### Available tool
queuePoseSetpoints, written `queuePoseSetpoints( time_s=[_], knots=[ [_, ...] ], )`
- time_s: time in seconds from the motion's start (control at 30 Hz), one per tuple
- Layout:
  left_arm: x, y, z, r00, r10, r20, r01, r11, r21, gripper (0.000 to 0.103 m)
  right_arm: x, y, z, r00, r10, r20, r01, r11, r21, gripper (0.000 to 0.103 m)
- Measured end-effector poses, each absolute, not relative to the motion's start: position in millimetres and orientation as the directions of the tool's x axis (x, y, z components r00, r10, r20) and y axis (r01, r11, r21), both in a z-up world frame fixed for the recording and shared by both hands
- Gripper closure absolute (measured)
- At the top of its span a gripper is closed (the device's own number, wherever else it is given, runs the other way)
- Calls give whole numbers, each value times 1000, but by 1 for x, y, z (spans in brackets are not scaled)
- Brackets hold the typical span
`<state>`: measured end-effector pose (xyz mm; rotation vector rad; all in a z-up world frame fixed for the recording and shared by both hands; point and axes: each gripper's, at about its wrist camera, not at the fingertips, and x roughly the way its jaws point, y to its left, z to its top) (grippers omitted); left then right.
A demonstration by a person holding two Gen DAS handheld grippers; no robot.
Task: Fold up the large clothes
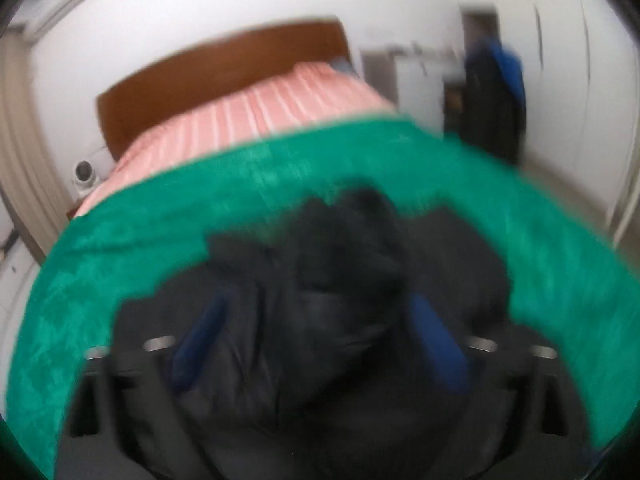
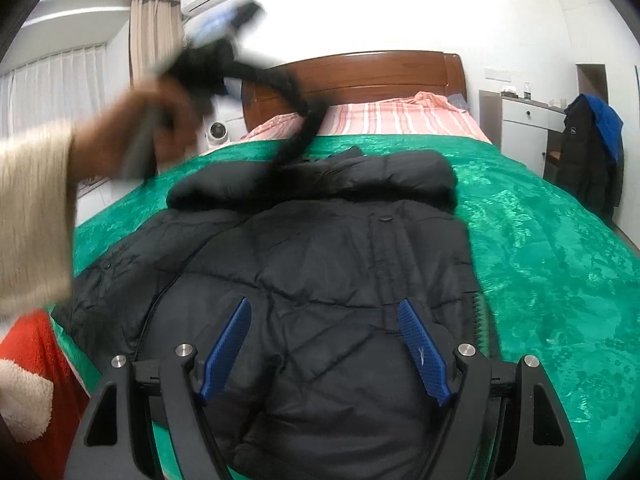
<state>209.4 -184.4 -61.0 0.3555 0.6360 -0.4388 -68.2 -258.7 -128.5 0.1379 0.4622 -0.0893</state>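
A large black puffer jacket [image 2: 340, 264] lies spread on a green bedspread [image 2: 560, 248], hood end toward the headboard. My right gripper [image 2: 325, 308] hovers open just above the jacket's near part, blue pads apart. The left gripper [image 2: 224, 40] is raised at the upper left of the right wrist view, blurred, with a black strip of the jacket [image 2: 296, 136] hanging from it. In the blurred left wrist view my left gripper [image 1: 316, 308] has blue fingers [image 1: 436, 344] apart with black fabric [image 1: 344, 264] bunched between them; whether they clamp it is unclear.
The bed has a wooden headboard [image 2: 360, 76] and a pink striped sheet [image 2: 400, 120]. A white cabinet [image 2: 524, 124] and a dark coat with blue lining [image 2: 592, 152] stand at the right. A small white fan [image 2: 218, 130] sits left of the bed.
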Motion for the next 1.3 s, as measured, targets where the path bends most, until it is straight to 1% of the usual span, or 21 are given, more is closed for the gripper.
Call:
queuePoseSetpoints(
  time_s=[0.03, 0.1, 0.17, 0.27, 0.43, 0.5, 0.63, 0.73, 0.87, 1.1, 1.3],
  knots=[
    [195, -192, -82, 689, -291, -664, 541, 816, 203, 7, -70, -262, -127, 895, -58, -443, 123, 985, 119, 27],
    [173, -194, -109, 653, -289, -700, 599, 762, 244, 7, -73, -268, -126, 899, -61, -435, 132, 982, 136, 27],
    [150, -184, -122, 651, -280, -706, 617, 737, 277, 7, -72, -273, -126, 899, -59, -435, 139, 978, 154, 27],
    [132, -162, -123, 642, -267, -719, 610, 746, 267, 6, -67, -278, -126, 896, -61, -439, 149, 974, 169, 27],
    [119, -92, -112, 691, -216, -690, 497, 834, 237, 4, -63, -273, -125, 896, -54, -441, 137, 978, 160, 27],
    [118, -64, -118, 713, -187, -676, 436, 873, 218, 3, -62, -268, -125, 896, -48, -442, 124, 982, 145, 27],
    [109, -31, -128, 745, -130, -655, 316, 932, 175, 3, -57, -257, -128, 890, -39, -454, 96, 990, 103, 27],
    [109, -14, -139, 755, -99, -648, 256, 955, 152, 3, -54, -251, -132, 882, -29, -470, 79, 993, 87, 27],
    [110, -2, -157, 723, -95, -685, 225, 969, 104, 3, -53, -249, -137, 874, -22, -485, 73, 994, 87, 27],
    [107, -4, -165, 721, -87, -687, 224, 968, 113, 2, -52, -251, -140, 868, -30, -496, 86, 992, 90, 27],
    [108, 5, -174, 701, -89, -708, 193, 979, 68, 0, -51, -248, -141, 866, -30, -500, 81, 994, 80, 27]
  ],
)
